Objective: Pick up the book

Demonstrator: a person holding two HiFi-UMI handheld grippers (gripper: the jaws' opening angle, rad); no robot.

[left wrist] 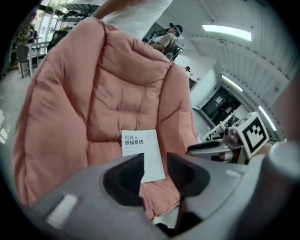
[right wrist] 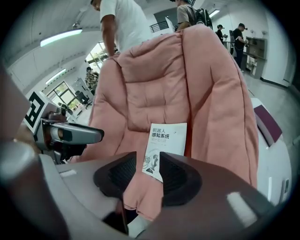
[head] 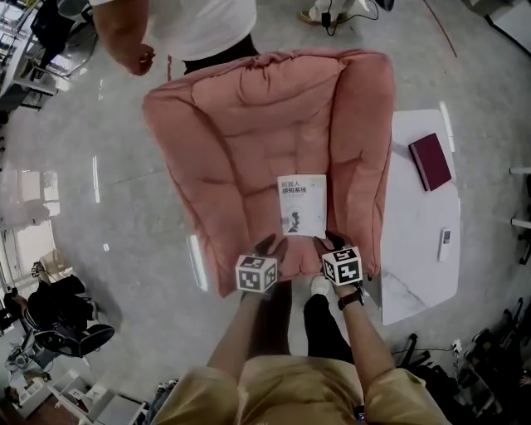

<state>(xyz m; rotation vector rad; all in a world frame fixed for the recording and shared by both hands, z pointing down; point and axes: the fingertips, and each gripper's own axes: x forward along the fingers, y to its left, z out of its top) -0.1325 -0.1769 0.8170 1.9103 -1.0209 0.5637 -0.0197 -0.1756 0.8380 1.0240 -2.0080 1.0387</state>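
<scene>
A white book (head: 302, 205) with dark print on its cover lies on the seat of a padded pink armchair (head: 241, 124), near the seat's right side. Both grippers hover side by side just in front of the book's near edge, apart from it. My left gripper (head: 272, 246) is open, and in the left gripper view the book (left wrist: 142, 152) shows beyond the gap between its jaws (left wrist: 155, 166). My right gripper (head: 332, 241) is open too. In the right gripper view the book (right wrist: 166, 147) lies past its empty jaws (right wrist: 148, 171).
A white side table (head: 419, 266) stands right of the chair with a maroon book (head: 431, 160) and a small remote (head: 445, 241) on it. A person in a white shirt (head: 191, 25) stands behind the chair. A black office chair (head: 62, 328) is at the lower left.
</scene>
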